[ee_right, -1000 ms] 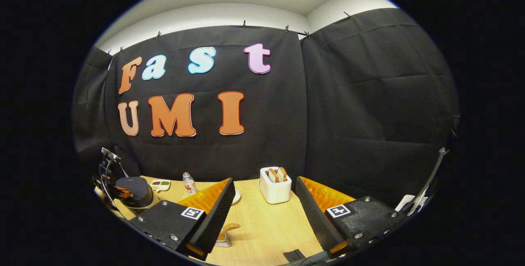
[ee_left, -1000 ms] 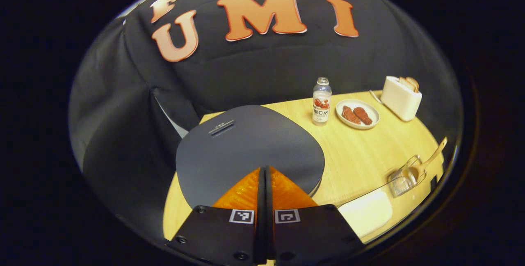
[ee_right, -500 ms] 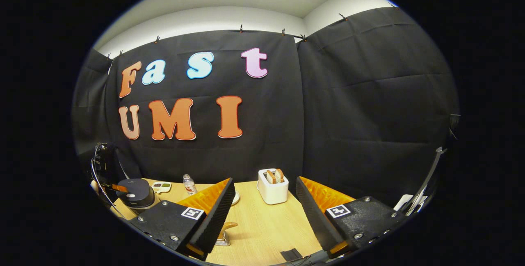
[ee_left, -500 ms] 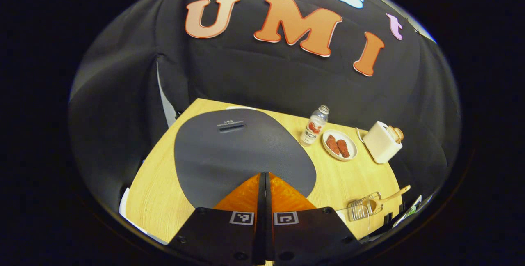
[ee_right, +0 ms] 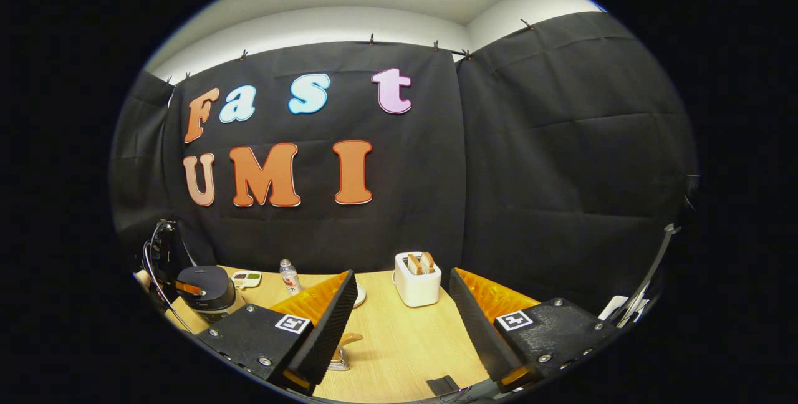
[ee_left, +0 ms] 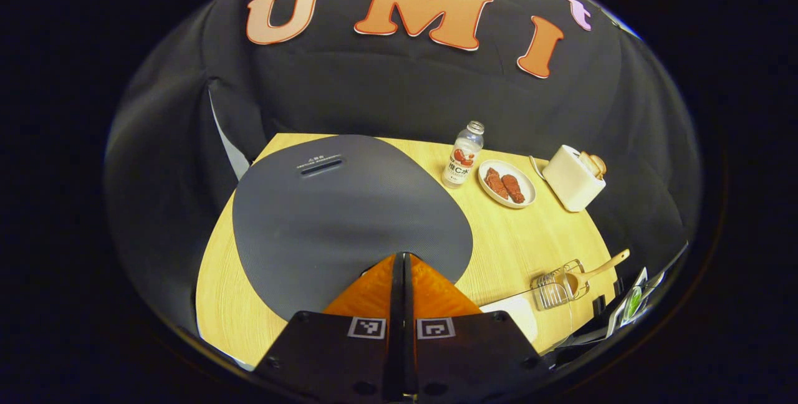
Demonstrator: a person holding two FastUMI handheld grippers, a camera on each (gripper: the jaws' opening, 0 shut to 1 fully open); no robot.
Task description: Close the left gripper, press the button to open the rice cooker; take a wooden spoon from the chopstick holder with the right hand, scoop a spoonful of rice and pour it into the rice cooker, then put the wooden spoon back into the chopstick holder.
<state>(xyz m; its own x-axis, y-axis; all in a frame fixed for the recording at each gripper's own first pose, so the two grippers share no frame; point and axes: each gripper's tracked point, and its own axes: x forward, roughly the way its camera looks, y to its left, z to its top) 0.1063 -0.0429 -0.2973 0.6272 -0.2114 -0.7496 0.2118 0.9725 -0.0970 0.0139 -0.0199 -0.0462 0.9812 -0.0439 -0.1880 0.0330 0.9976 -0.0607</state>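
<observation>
Rice cooker (ee_left: 349, 217) dominates the left gripper view, its dark lid down, standing at the left end of the wooden table (ee_left: 530, 235). Left gripper (ee_left: 402, 267) hovers over the lid's near edge with fingers pressed together on nothing, probably so the blunt tip can push the button. Right gripper (ee_right: 399, 304) waits spread wide and empty, above the chopstick holder (ee_left: 555, 288), where the wooden spoon (ee_left: 592, 269) leans. Lid markings and the bottle (ee_left: 462, 154) label are too small to read.
</observation>
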